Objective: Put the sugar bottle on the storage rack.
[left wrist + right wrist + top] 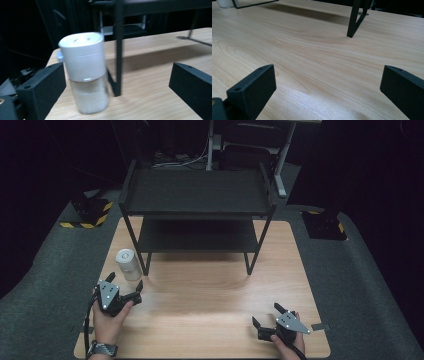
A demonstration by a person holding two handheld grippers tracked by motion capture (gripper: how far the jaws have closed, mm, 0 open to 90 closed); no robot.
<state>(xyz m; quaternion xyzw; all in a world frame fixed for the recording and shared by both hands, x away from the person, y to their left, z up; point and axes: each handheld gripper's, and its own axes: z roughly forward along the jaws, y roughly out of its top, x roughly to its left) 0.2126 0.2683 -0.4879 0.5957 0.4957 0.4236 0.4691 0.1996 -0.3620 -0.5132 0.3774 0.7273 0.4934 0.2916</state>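
Jar [128,264] stands upright at the table's [210,290] left edge, beside the rack's [197,195] front left leg, just ahead of the left gripper [125,285], whose spread jaws frame it without touching. It is a clear cylinder, white grains inside, smooth white cap. Right gripper [266,316] rests far off, jaws parted over bare wood.

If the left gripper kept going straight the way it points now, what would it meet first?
Most likely the white-capped shaker jar: it stands just ahead of the open left gripper, nearer one jaw. Behind it is the black shelf rack's leg.
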